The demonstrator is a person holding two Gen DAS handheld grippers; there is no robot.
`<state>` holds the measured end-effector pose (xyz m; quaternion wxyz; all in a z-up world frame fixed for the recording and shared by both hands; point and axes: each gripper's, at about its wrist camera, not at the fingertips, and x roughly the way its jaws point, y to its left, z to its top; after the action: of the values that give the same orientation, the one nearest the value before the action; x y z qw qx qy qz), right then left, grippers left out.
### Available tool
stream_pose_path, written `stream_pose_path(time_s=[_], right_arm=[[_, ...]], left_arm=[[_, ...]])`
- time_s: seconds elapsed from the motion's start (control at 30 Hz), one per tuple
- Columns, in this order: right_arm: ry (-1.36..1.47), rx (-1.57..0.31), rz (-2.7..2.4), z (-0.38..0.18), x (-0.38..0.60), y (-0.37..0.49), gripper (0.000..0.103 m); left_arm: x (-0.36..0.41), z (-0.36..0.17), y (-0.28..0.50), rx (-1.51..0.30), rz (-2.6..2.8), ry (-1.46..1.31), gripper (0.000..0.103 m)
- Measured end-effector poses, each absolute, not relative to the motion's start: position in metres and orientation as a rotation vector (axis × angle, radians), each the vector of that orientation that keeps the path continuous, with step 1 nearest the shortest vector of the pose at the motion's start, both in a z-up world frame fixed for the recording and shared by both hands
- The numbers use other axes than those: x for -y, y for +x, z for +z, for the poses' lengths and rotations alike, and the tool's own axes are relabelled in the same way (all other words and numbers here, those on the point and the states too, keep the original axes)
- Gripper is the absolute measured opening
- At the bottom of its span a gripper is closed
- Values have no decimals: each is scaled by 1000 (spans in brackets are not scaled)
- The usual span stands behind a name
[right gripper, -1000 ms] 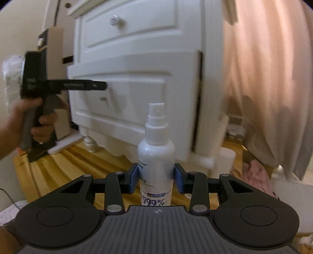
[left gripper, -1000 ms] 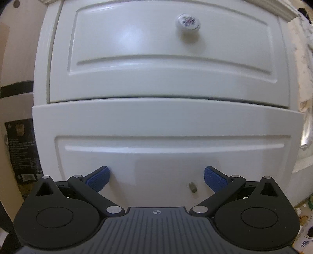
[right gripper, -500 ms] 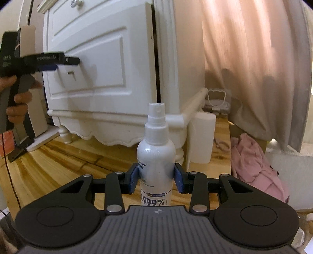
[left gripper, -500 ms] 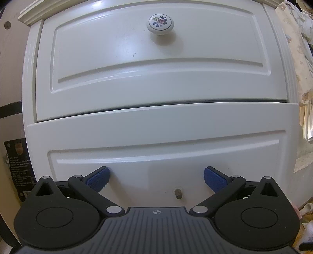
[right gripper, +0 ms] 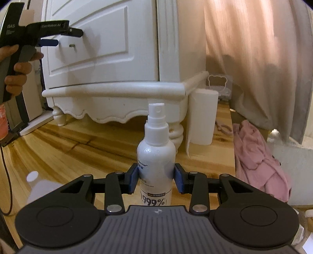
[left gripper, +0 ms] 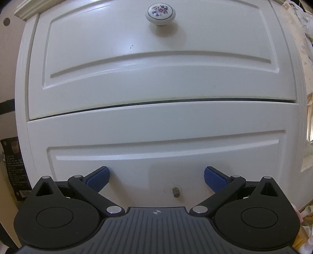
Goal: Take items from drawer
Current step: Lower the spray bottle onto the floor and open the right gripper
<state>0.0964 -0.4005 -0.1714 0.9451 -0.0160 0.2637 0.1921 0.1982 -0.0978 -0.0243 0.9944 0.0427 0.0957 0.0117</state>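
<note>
A white dresser fills the left wrist view. Its lower drawer sits shut, flush under the upper drawer. The lower drawer has only a small metal stud where a knob would be. My left gripper is open and empty, close to the lower drawer front, its blue pads either side of the stud. It also shows in the right wrist view. My right gripper is shut on a white spray bottle, held upright low over the wooden floor.
The upper drawer carries a flowered ceramic knob. A white paper roll stands by the dresser's right foot. Pink cloth lies on the floor at right, under a hanging curtain. A white round object lies at lower left.
The lower drawer, sticking out a second ago, is now flush with the dresser. My left gripper stayed open at its front. My right gripper has lowered with the bottle toward the floor.
</note>
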Motion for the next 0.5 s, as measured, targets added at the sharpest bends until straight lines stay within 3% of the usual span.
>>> stream_pose_path(time_s=[0.5], right_arm=[[-89,-520,382,-174,393,86,39]], left_arm=[[128,-33,174,-92,-26,189,103]])
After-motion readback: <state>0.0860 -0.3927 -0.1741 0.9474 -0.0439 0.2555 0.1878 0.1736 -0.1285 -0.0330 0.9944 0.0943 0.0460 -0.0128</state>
